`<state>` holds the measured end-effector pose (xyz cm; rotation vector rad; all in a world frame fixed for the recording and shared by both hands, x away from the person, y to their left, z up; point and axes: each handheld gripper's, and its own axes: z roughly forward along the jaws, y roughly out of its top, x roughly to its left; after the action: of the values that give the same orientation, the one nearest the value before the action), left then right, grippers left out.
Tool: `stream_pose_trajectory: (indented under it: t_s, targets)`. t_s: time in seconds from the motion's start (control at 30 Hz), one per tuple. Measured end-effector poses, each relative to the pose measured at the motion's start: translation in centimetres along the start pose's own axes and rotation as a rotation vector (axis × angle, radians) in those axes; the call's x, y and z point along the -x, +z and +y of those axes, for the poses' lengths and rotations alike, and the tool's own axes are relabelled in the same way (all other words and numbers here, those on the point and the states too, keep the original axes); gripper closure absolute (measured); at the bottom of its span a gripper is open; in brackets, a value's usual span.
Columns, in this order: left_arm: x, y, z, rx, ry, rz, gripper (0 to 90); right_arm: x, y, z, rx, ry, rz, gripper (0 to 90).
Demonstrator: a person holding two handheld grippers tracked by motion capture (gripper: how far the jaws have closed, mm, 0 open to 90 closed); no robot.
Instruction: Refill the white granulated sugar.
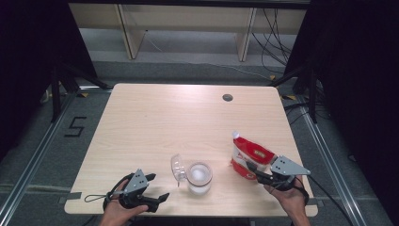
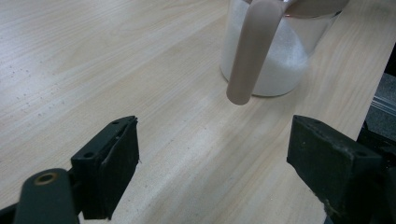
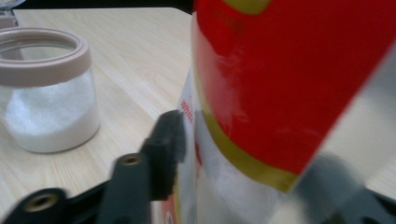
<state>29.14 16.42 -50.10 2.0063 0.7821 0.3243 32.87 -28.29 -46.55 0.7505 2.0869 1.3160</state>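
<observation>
Gripping a glossy red-and-white pouch (image 1: 249, 155), the right gripper (image 1: 261, 176) has its jaws pressed on the lower sides, at about 4 o'clock on the pale wood-grain counter (image 1: 164, 117). A round clear jar (image 1: 199, 178) of white granules, with a tan rim and hinged lid (image 1: 177, 168) flipped open, sits at 6 o'clock. The left gripper (image 1: 156, 187), jaws spread wide and empty, lies at the jar's 9 o'clock.
</observation>
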Motion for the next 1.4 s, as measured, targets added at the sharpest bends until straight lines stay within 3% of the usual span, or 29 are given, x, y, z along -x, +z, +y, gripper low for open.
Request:
stream_pose_trajectory:
  t_s: [0.07,0.1,0.3,0.37,0.4,0.6,0.63,0.73,0.77,0.8,0.87,0.9,0.97,1.0,1.07,1.13,1.17,1.2,1.23,1.3,1.4]
  targets:
    - [0.1,0.0,0.0,0.008,-0.008,0.002,16.4,0.1,-0.1,-0.1,0.006,0.016,0.006,44.4]
    - [0.1,0.0,0.0,0.009,-0.008,0.003,16.4,-0.2,-0.4,-0.1,-0.005,0.051,-0.011,41.0]
    - [0.0,0.0,0.0,0.003,-0.004,-0.002,16.3,-0.4,-1.1,-0.1,-0.025,0.063,-0.024,36.2]
    - [0.1,0.0,0.0,0.008,-0.012,-0.003,16.4,-0.7,-1.5,-0.1,-0.023,0.093,-0.044,35.1]
    - [0.1,0.1,0.0,0.015,-0.013,-0.005,16.4,-0.9,-1.7,-0.1,-0.032,0.126,-0.026,35.0]
    - [-0.1,0.0,0.0,-0.011,0.015,0.004,16.4,-1.4,-2.2,-0.1,-0.032,0.105,-0.054,34.4]
    - [0.1,0.1,0.0,0.014,-0.011,-0.005,16.3,-1.6,-2.4,-0.1,-0.041,0.075,-0.062,33.7]
    - [0.0,0.1,0.0,0.013,-0.013,-0.007,16.3,-1.7,-2.6,-0.1,-0.043,0.072,-0.067,33.7]
    - [0.1,0.1,0.1,0.011,-0.017,-0.006,16.3,-1.8,-2.8,-0.2,-0.059,0.051,-0.08,33.5]
    - [0.1,0.1,0.1,0.009,-0.021,-0.007,16.4,-2.1,-2.8,-0.2,-0.07,0.064,-0.067,33.5]
    - [0.0,0.1,0.1,0.004,-0.015,-0.006,16.4,-2.3,-3.0,-0.3,-0.076,0.069,-0.085,33.5]
    - [0.0,0.1,0.2,0.004,-0.013,-0.004,16.3,-2.3,-3.0,-0.3,-0.077,0.041,-0.087,33.1]
    - [0.1,0.2,0.2,0.006,-0.014,-0.009,16.4,-2.5,-3.1,-0.4,-0.089,0.06,-0.081,33.0]
    - [0.0,0.1,0.2,-0.006,-0.003,-0.004,16.3,-2.5,-3.1,-0.4,-0.084,0.044,-0.086,33.1]
    - [0.1,0.3,0.2,0.012,-0.022,-0.013,16.3,-2.6,-3.2,-0.5,-0.088,0.057,-0.097,33.2]
    - [0.1,0.2,0.3,0.014,-0.022,-0.004,16.3,-2.6,-3.3,-0.6,-0.094,0.058,-0.077,33.3]
    - [-0.1,0.0,0.4,-0.02,0.012,-0.002,16.3,-2.6,-3.4,-0.7,-0.07,0.047,-0.104,32.8]
    - [-0.1,0.0,0.4,-0.02,0.012,-0.002,16.3,-2.6,-3.4,-0.7,-0.07,0.047,-0.104,32.8]
    - [0.1,0.2,0.4,0.007,-0.012,-0.014,16.3,-2.9,-3.5,-0.7,-0.087,0.083,-0.097,32.4]
    - [0.2,0.2,0.4,0.003,-0.016,-0.01,16.3,-2.8,-3.6,-0.8,-0.088,0.036,-0.103,31.7]
    - [0.1,0.2,0.4,-0.001,-0.014,-0.016,16.3,-3.0,-3.7,-0.8,-0.105,0.066,-0.083,31.7]
